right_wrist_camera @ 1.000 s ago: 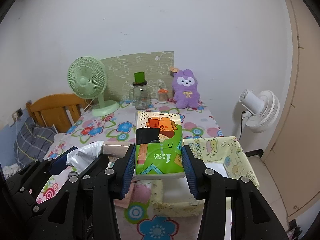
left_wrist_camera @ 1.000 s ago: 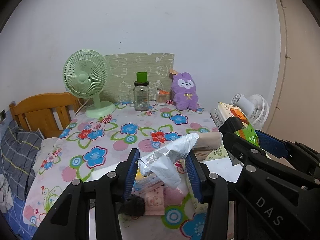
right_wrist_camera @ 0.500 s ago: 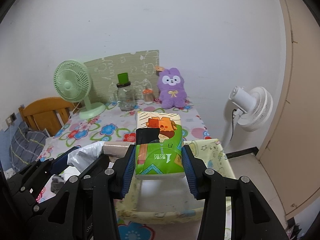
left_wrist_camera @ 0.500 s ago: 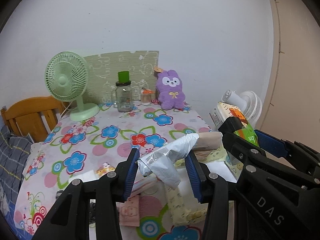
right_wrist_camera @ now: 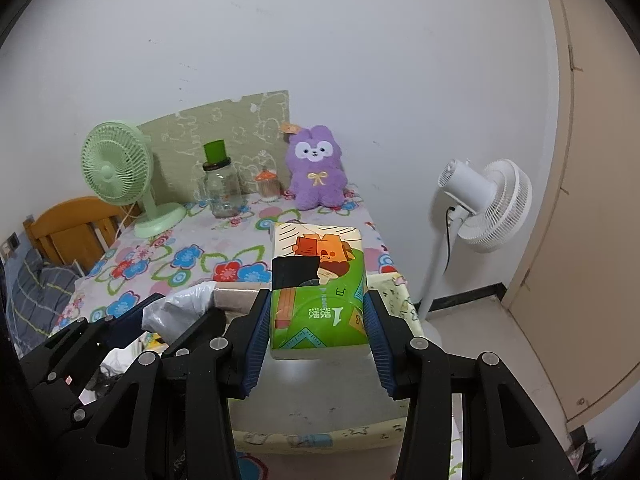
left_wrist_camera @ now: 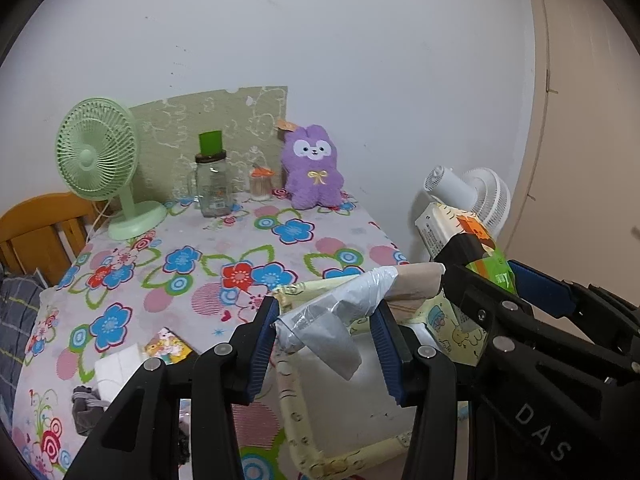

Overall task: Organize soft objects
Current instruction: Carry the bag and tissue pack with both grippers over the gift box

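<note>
Left hand-held gripper (left_wrist_camera: 326, 338): blue pads clamped on a plastic-wrapped beige roll (left_wrist_camera: 360, 300), possibly a cloth or paper bundle, held over the yellow fabric bin (left_wrist_camera: 298, 412)

Right hand-held gripper (right_wrist_camera: 316, 334): pads pressed against both sides of a green tissue pack (right_wrist_camera: 318, 292), held above the same bin, just right of the roll

Yellow fabric bin: cartoon print, white inside, on the near right corner of the tabletop (left_wrist_camera: 240, 248)

Near left of tabletop: small white packet (left_wrist_camera: 118, 368), printed card (left_wrist_camera: 168, 350), grey fabric item (left_wrist_camera: 86, 412)

Far edge of tabletop: green desk fan (left_wrist_camera: 100, 164), glass jar with green lid (left_wrist_camera: 212, 184), small capped jar (left_wrist_camera: 261, 184), purple plush bunny (left_wrist_camera: 314, 172)

Beyond the tabletop: white standing fan (right_wrist_camera: 480, 204) on the floor; wooden chair (left_wrist_camera: 40, 232) at left
</note>
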